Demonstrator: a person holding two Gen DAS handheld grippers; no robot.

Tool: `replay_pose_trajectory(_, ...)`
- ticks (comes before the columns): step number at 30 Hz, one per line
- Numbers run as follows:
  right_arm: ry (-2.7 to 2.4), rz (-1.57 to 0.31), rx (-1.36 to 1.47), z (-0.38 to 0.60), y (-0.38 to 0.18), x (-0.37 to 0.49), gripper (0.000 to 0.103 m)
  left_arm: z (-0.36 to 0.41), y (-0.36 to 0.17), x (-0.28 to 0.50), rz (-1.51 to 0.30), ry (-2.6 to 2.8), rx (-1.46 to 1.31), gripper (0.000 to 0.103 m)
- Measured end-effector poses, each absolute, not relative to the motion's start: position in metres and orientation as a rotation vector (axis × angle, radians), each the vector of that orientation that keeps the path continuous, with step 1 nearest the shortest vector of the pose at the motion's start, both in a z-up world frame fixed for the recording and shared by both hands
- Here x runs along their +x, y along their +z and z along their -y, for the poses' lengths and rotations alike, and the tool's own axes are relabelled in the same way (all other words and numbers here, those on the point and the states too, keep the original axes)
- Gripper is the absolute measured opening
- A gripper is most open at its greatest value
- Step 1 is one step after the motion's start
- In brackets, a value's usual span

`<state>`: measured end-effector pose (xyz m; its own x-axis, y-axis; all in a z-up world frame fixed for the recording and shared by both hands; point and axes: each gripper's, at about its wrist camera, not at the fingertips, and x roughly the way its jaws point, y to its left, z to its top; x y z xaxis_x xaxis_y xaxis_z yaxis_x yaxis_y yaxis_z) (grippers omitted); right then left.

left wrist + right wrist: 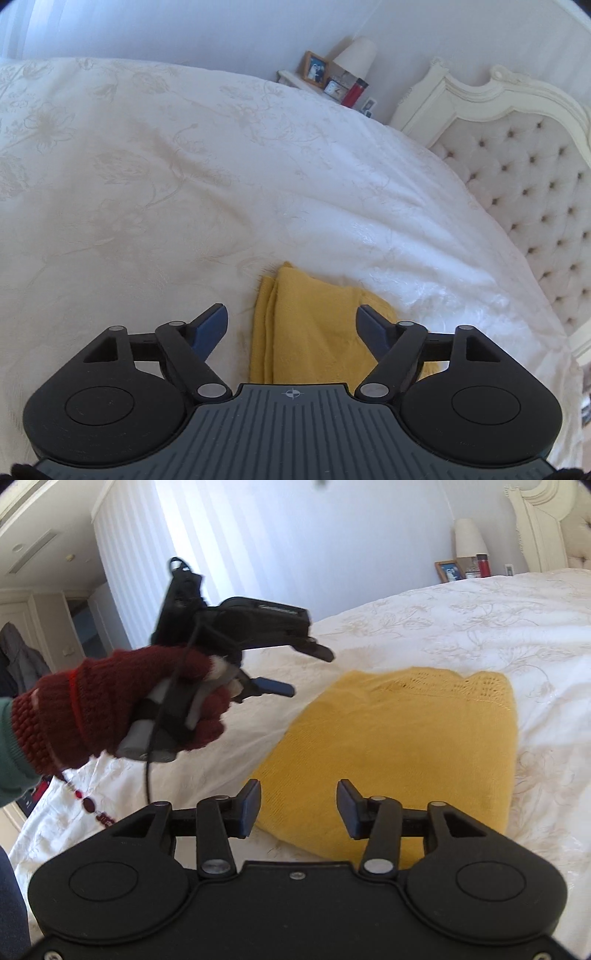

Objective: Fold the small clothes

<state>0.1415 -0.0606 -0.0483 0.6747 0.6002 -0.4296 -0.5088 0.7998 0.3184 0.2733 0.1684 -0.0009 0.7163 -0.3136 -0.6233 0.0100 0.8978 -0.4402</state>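
A yellow knitted garment (406, 746) lies folded flat on the white bedspread (480, 620). Low over its near edge my right gripper (298, 805) stands open, with the cloth lying below the gap and neither pad touching it. My left gripper (312, 672), held in a hand in a dark red knitted glove (110, 709), hangs in the air left of the garment with its jaws apart and empty. In the left wrist view the left gripper (291, 325) is open above the garment (314, 332), whose folded edges show at its left side.
The bed's tufted headboard (535, 192) rises at the right. A bedside shelf holds a lamp (356, 55), a picture frame (316, 70), a small clock (334, 88) and a red bottle (354, 92). A doorway (74, 627) opens at the far left.
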Motion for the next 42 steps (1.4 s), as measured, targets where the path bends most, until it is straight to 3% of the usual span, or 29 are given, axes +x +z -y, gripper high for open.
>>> replay_pose_trajectory(7,0.551,-0.587,0.251,0.076,-0.050,0.134,0.058,-0.124,-0.016,0.241,-0.868,-0.280,-0.153,0.079)
replay_pose_trajectory(14,0.506,-0.620,0.252,0.089,-0.048,0.109,0.063,-0.166,-0.047,0.226,-1.019,-0.104,-0.242,0.080)
replay_pose_trajectory(21,0.437,-0.605,0.277,0.111,-0.035,0.116,0.073,-0.169,-0.016,0.208,-0.875,-0.152,-0.334,0.080)
replay_pose_trajectory(26,0.383,-0.583,0.283,0.121,-0.023,0.144,0.077,-0.159,-0.024,0.220,-0.916,-0.225,-0.395,0.080)
replay_pose_trajectory(30,0.355,-0.578,0.184,0.113,-0.016,0.173,0.078,-0.155,-0.021,0.227,-0.888,-0.254,-0.428,0.083)
replay_pose_trajectory(31,0.361,-0.575,0.145,0.107,-0.015,0.185,0.081,-0.155,-0.019,0.228,-0.879,-0.258,-0.437,0.088)
replay_pose_trajectory(33,0.374,-0.567,0.075,0.096,-0.015,0.205,0.087,-0.157,-0.017,0.228,-0.866,-0.262,-0.448,0.088)
replay_pose_trajectory(42,0.380,-0.682,-0.156,0.051,-0.054,0.283,0.088,-0.166,-0.028,0.237,-0.881,-0.250,-0.512,0.088)
